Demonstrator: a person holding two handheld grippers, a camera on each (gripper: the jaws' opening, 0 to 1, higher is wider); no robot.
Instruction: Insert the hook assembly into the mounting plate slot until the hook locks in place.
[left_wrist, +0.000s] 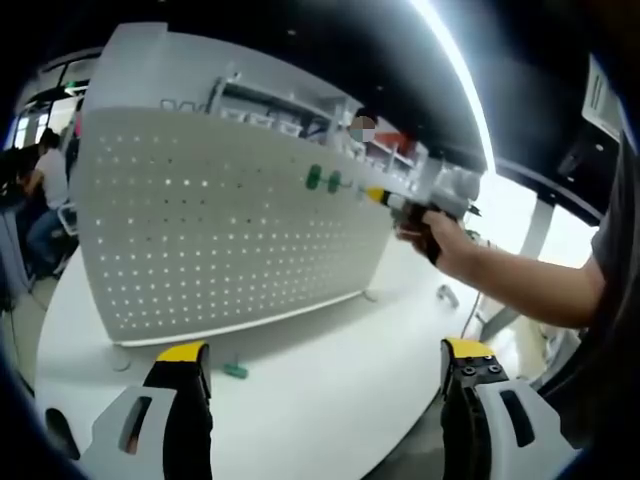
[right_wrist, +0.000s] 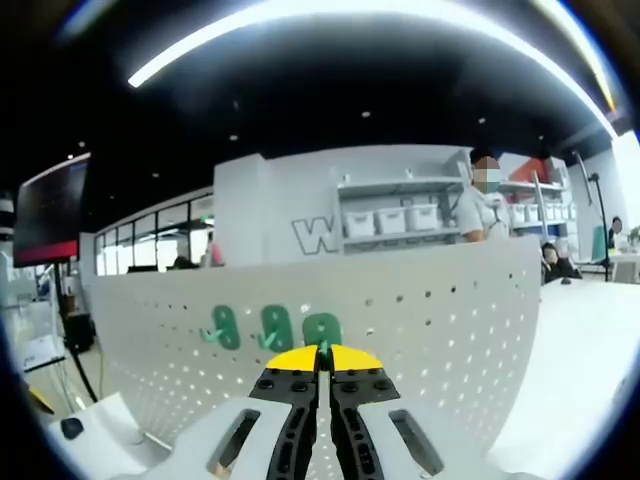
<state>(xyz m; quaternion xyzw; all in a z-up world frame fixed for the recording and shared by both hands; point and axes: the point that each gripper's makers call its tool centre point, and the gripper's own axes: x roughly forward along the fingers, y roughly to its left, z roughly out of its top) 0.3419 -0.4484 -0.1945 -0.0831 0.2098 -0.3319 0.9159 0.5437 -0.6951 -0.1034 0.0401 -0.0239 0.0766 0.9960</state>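
A white pegboard mounting plate (left_wrist: 220, 230) stands upright on a round white table (left_wrist: 330, 400). Two green hooks (left_wrist: 323, 180) hang on its upper right part, and a loose green hook (left_wrist: 235, 370) lies on the table in front. My left gripper (left_wrist: 325, 350) is open and empty, low before the board. My right gripper (left_wrist: 378, 196), held by a hand, has its yellow tips against the board just right of the two hooks. In the right gripper view, my right gripper (right_wrist: 322, 352) is shut on a third green hook (right_wrist: 322, 328) pressed to the pegboard (right_wrist: 440, 330), beside the two hung hooks (right_wrist: 250, 328).
Shelves with white bins (right_wrist: 395, 218) and a standing person (right_wrist: 478, 205) are behind the board. Seated people (left_wrist: 35, 190) are at the far left. A small metal part (left_wrist: 448, 295) lies on the table at the right. A dark screen (right_wrist: 50, 210) stands to the left.
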